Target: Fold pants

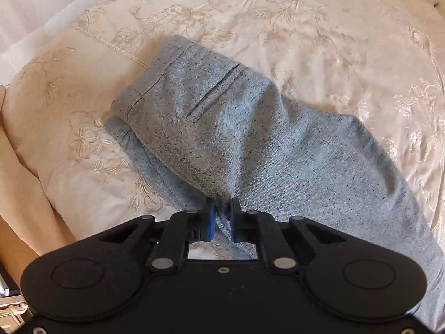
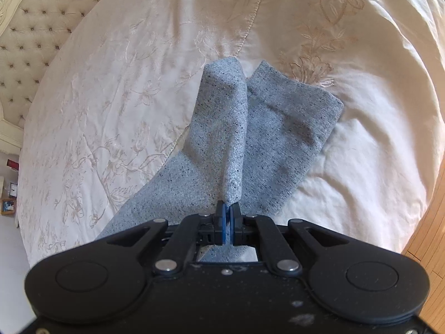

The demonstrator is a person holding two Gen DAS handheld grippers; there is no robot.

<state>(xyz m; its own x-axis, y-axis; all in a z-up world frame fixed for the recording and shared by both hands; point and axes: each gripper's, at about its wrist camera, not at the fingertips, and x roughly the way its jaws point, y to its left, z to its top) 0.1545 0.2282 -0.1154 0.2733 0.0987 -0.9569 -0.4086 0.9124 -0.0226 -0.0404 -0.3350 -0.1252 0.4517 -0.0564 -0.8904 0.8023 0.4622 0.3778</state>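
Grey speckled pants (image 1: 222, 128) lie on a cream embroidered bedspread (image 1: 319, 41). The waist end with a slit pocket (image 1: 214, 91) is doubled over another layer in the left wrist view. My left gripper (image 1: 222, 208) is shut on a fold of that fabric, which rises to the blue pads (image 1: 211, 220). In the right wrist view the hem ends of the legs (image 2: 292, 117) lie ahead. My right gripper (image 2: 227, 208) is shut on a raised ridge of one leg (image 2: 222, 128), pulled up off the lower layer.
A pillow (image 1: 55, 105) under the same cream cover lies left of the waist. A tufted headboard (image 2: 33, 36) stands at the upper left of the right wrist view. Wooden floor (image 2: 428, 222) shows past the bed's right edge, and small items (image 2: 8, 194) sit at far left.
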